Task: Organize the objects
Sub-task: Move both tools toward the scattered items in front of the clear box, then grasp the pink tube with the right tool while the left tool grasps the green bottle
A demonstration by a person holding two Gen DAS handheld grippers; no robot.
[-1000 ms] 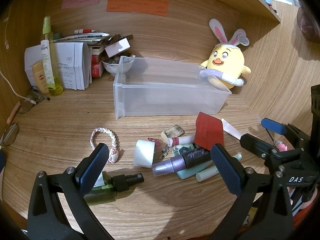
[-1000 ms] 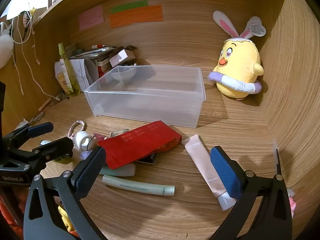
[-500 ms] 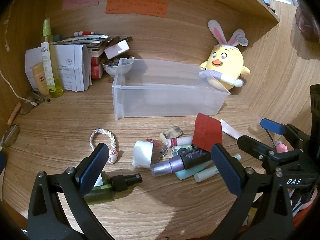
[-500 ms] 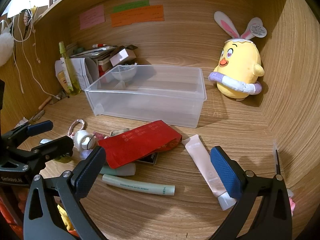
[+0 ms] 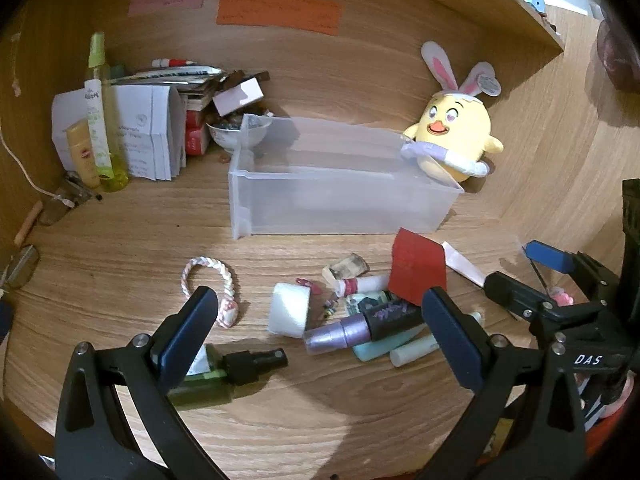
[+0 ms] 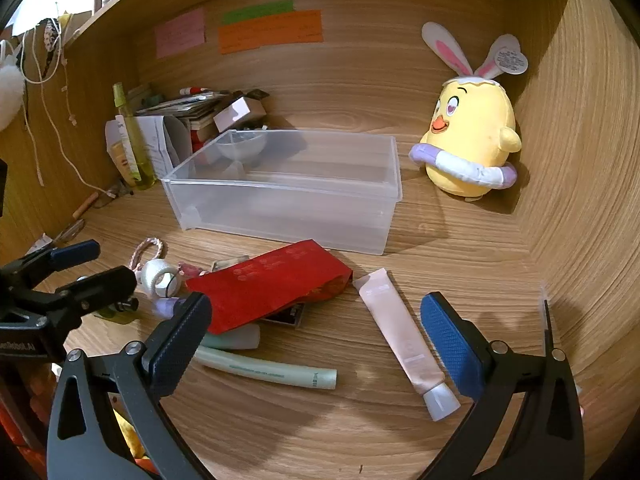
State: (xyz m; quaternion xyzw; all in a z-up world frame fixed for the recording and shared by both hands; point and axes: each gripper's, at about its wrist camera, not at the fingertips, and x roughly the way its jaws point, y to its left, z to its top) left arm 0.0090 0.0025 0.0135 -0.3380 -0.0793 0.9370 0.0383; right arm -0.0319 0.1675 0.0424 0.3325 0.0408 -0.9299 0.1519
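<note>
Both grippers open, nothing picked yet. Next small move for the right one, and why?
Probably ease the right gripper forward and down over the pink tube. It is open and holds nothing, and the tube lies flat on the desk just ahead of its fingers, apart from the pile under the red packet. The clear bin behind looks empty.

Wooden desk alcove
Wood-grain desktop (image 6: 460, 248), back panel (image 6: 360, 80) bearing pink, green, orange paper notes (image 6: 270, 32); shelf (image 5: 500, 4) overhead.
</note>
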